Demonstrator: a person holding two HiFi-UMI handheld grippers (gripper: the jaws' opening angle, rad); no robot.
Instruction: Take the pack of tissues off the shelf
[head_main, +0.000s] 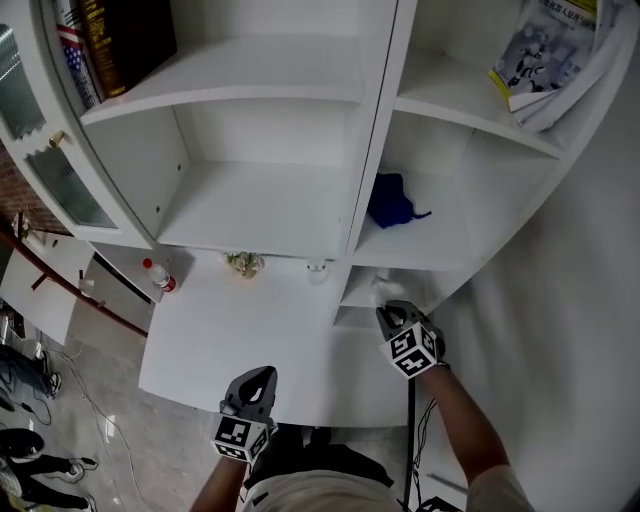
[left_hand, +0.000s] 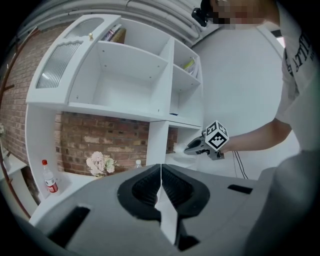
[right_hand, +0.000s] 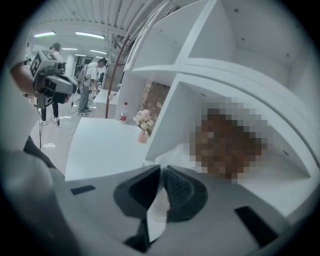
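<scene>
The pack of tissues (head_main: 386, 289) is a white, soft packet lying at the mouth of the low right compartment of the white shelf (head_main: 372, 150). My right gripper (head_main: 386, 312) reaches into that opening. In the right gripper view its jaws (right_hand: 162, 173) are pressed together on a thin white edge of the pack (right_hand: 172, 156). The left gripper view shows the same packet (left_hand: 178, 148) at the right gripper's tip (left_hand: 192, 148). My left gripper (head_main: 259, 379) hangs over the front edge of the white counter, its jaws (left_hand: 160, 171) shut with nothing between them.
A blue cloth (head_main: 393, 203) lies in the compartment above. Dried flowers (head_main: 244, 263), a small clear bottle (head_main: 318, 270) and a red-capped bottle (head_main: 158, 276) stand at the back of the counter (head_main: 230, 330). Books (head_main: 110, 40) and magazines (head_main: 545, 50) fill the top shelves. A glass door (head_main: 40, 130) hangs open at left.
</scene>
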